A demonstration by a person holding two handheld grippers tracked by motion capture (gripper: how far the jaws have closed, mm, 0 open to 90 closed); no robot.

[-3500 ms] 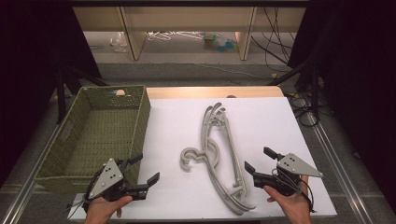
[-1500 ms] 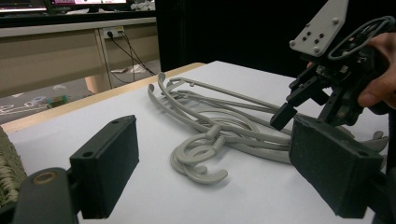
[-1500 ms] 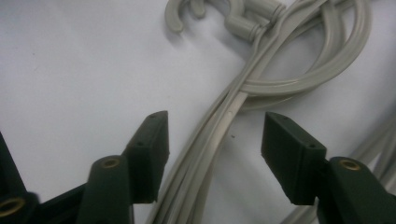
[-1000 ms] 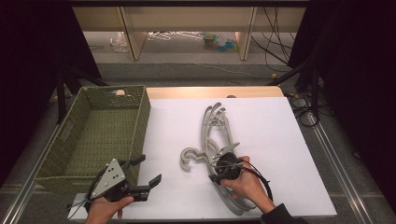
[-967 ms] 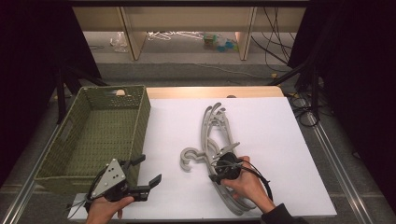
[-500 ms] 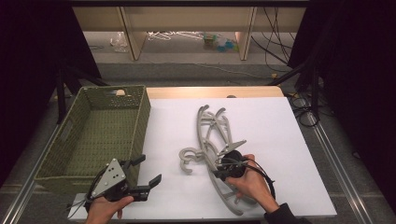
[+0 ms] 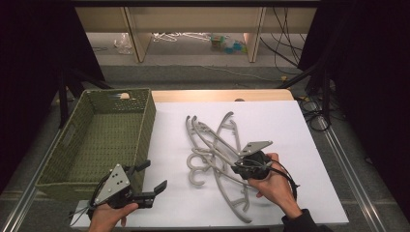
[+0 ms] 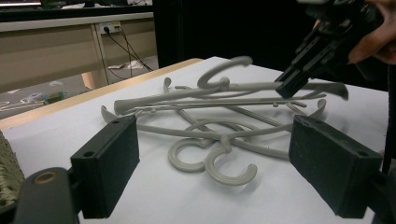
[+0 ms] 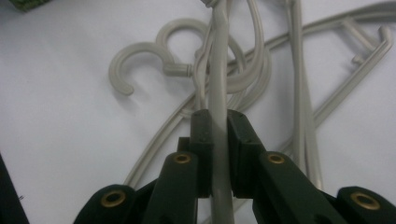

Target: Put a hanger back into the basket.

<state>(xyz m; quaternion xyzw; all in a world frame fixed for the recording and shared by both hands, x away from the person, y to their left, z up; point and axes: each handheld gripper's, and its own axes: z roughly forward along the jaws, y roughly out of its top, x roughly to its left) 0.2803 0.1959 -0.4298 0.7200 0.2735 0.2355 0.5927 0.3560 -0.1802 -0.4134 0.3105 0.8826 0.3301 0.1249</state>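
- While its jaws have just been closing, the right gripper (image 9: 219, 135) clamps one grey hanger (image 9: 218, 84), raised above the hanger pile (image 7: 212, 154) right of the basket (image 7: 96, 140).
- Left gripper (image 7: 147, 181), jaws wide apart and empty, sits beside the basket's near corner.

Black claw (image 9: 219, 154), brass-ringed screws

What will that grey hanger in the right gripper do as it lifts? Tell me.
The grey hanger looks like thin rigid plastic, so it will probably stay stiff and feel light. Clamped on one arm by the right gripper, it may swing. Its hook could snag the other hangers.
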